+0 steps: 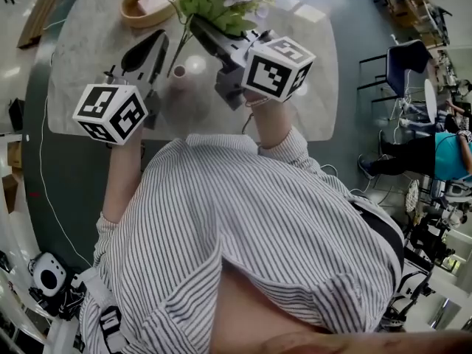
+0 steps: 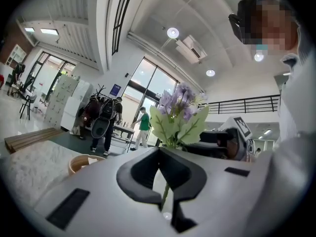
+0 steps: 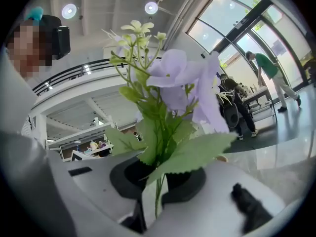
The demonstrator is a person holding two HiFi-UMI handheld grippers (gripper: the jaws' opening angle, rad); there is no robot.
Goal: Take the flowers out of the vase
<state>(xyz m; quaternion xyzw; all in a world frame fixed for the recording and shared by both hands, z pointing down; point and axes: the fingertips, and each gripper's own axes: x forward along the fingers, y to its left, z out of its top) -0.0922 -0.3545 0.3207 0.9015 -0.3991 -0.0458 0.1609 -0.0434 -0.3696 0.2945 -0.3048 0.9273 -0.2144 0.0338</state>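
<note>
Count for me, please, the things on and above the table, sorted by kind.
grippers: 2, the left gripper and the right gripper
bunch of flowers: 1
vase: 1
wooden bowl: 1
total: 5

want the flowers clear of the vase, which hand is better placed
Right. The right gripper is closed on the flowers, their stems between its jaws. The left gripper shows only one thin stem in its gap; grip unclear.
</note>
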